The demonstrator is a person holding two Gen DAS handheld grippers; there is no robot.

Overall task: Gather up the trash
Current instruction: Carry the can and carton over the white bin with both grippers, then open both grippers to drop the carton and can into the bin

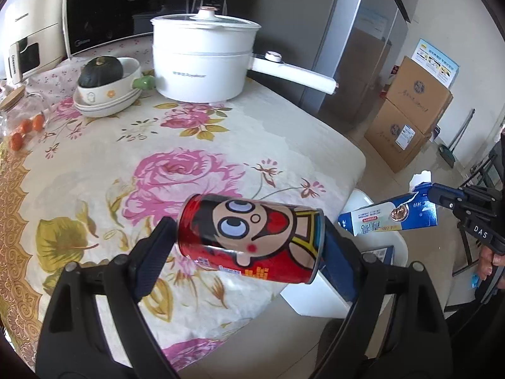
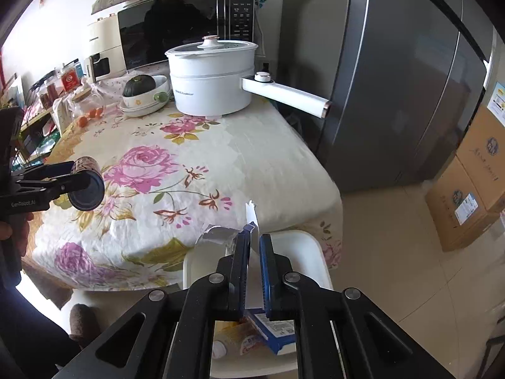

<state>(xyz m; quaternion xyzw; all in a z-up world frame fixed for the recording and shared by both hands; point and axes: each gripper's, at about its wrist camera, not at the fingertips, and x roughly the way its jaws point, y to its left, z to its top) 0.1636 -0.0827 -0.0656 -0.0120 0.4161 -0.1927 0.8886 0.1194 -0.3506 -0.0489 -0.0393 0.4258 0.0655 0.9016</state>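
A red drink can (image 1: 252,240) with a cartoon face lies sideways between the fingers of my left gripper (image 1: 249,237), which is shut on its two ends, above the flowered tablecloth (image 1: 189,145) near the table's edge. My right gripper (image 2: 254,240) is shut on the torn top of a flattened blue and white carton (image 1: 388,218). It hangs over a white bin (image 2: 315,249) beside the table. In the right wrist view the left gripper (image 2: 79,177) with the can (image 2: 86,186) is at the far left. Inside the bin lie a blue box (image 2: 274,331) and other wrappers.
A white electric pot (image 1: 202,60) with a long handle stands at the back of the table, beside stacked bowls holding a green squash (image 1: 101,71) and a glass jar (image 1: 22,110). A microwave (image 2: 176,28), a grey fridge (image 2: 394,79) and cardboard boxes (image 1: 407,117) stand beyond.
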